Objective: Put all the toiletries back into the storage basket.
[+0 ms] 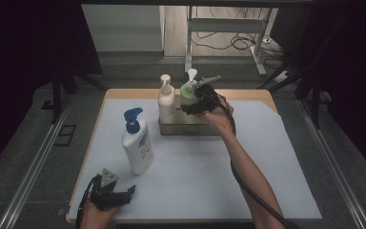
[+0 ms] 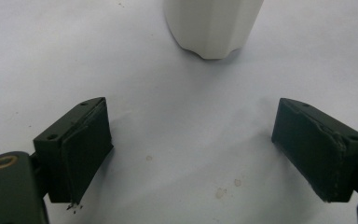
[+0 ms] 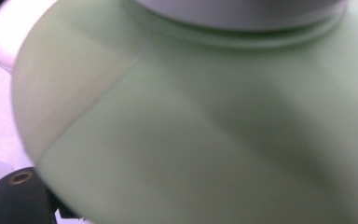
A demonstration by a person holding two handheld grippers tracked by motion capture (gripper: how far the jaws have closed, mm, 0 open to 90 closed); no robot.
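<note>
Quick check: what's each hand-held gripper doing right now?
Left hand-held gripper: open, empty, resting near the table's front edge.
Right hand-held gripper: at the green pump bottle in the metal tray; grip cannot be told.

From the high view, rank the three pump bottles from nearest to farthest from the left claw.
1. Blue-pump white bottle: just up and right of the left claw, standing alone on the mat.
2. Cream pump bottle: left side of the metal tray.
3. Green pump bottle: right side, at the right claw.
</note>
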